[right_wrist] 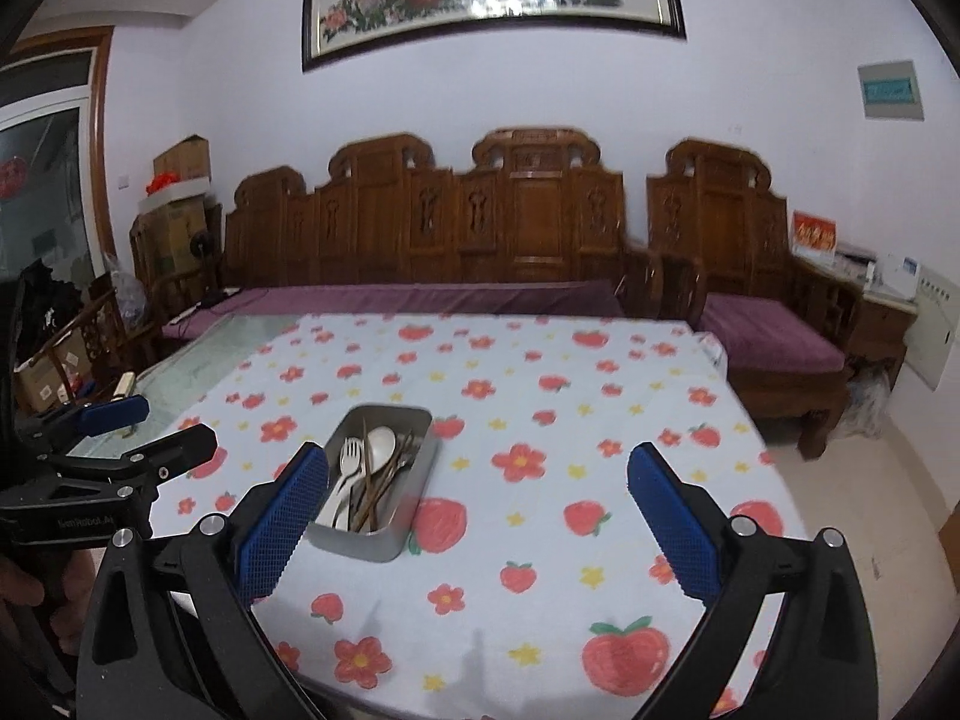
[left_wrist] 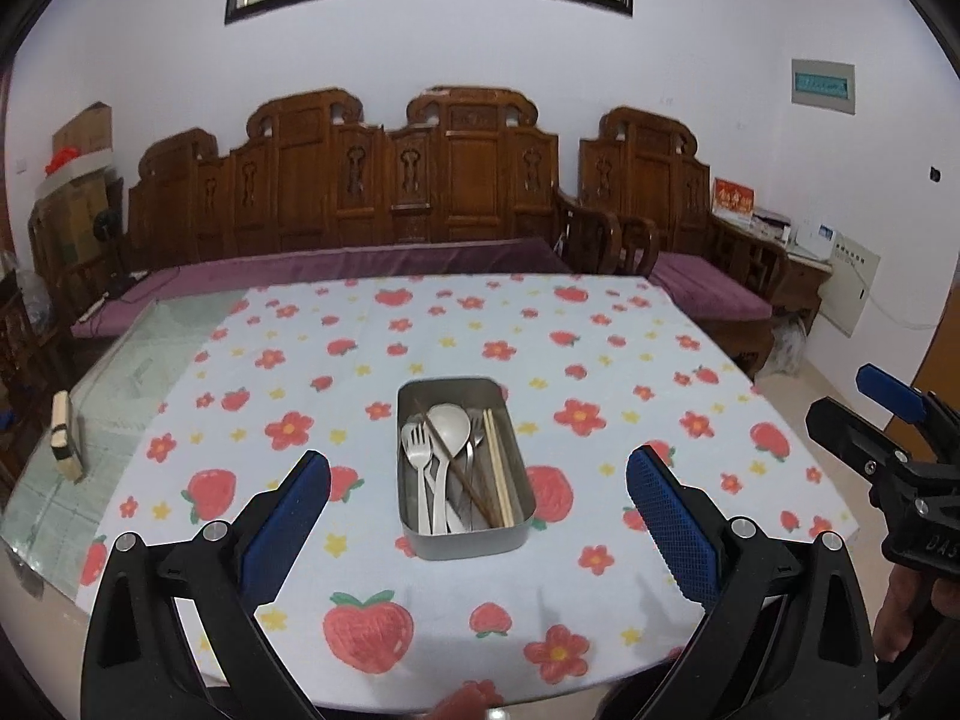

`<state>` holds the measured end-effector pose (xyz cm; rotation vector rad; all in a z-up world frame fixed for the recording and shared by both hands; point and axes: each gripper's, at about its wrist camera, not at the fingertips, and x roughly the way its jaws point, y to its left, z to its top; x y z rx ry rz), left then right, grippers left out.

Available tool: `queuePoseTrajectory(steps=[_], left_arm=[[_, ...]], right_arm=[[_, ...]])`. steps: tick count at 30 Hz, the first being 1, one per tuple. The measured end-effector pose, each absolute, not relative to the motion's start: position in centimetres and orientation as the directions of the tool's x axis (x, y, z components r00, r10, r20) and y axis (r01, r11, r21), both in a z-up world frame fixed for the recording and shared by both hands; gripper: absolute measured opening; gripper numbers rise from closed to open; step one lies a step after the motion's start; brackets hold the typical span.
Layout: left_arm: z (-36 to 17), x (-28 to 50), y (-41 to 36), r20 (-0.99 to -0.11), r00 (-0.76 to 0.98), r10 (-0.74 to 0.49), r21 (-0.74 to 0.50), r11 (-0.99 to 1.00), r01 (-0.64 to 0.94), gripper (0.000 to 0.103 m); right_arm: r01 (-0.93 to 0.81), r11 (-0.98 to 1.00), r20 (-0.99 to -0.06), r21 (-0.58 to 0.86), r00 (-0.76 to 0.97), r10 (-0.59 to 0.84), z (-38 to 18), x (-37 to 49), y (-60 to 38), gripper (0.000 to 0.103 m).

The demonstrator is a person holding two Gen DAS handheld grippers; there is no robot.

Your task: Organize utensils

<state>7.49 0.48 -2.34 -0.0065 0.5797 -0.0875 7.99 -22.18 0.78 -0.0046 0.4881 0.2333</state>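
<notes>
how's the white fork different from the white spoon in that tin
The fork ends in short prongs, while the spoon ends in a broad round bowl. The fork's head is smaller and narrower than the spoon's. The fork lies towards the left wall of the metal tin; the spoon sits nearer the middle, and a dark chopstick crosses over it. Both are white and lie lengthwise in the tin, heads towards the far end.
</notes>
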Motion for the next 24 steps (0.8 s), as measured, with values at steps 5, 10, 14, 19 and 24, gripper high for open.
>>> queuePoseTrajectory(steps=[5,10,14,19,24], left_arm=[[-0.6,5.7,0.2,-0.51,0.857,-0.067,-0.02,0.998,0.066,0.095],[0.2,4.7,0.0,-0.493,0.867,-0.072,-0.017,0.997,0.074,0.095],[0.5,4.2,0.0,-0.48,0.874,-0.077,-0.023,0.997,0.076,0.095],[0.8,3.7,-0.2,-0.467,0.881,-0.074,-0.019,0.997,0.073,0.095],[0.9,3.5,-0.1,-0.462,0.884,-0.074,-0.02,0.997,0.073,0.095]], right_arm=[[-0.231,0.971,-0.431,0.059,0.872,0.233,2.2,6.2,-22.7,0.1],[-0.232,0.97,-0.413,0.071,0.879,0.24,2.9,5.2,-22.9,0.1],[-0.233,0.97,-0.4,0.074,0.884,0.243,3.4,4.5,-23.0,0.1],[-0.233,0.97,-0.395,0.074,0.886,0.243,3.5,4.3,-23.0,0.1],[-0.231,0.97,-0.399,0.077,0.884,0.242,3.5,4.1,-23.0,0.1]])
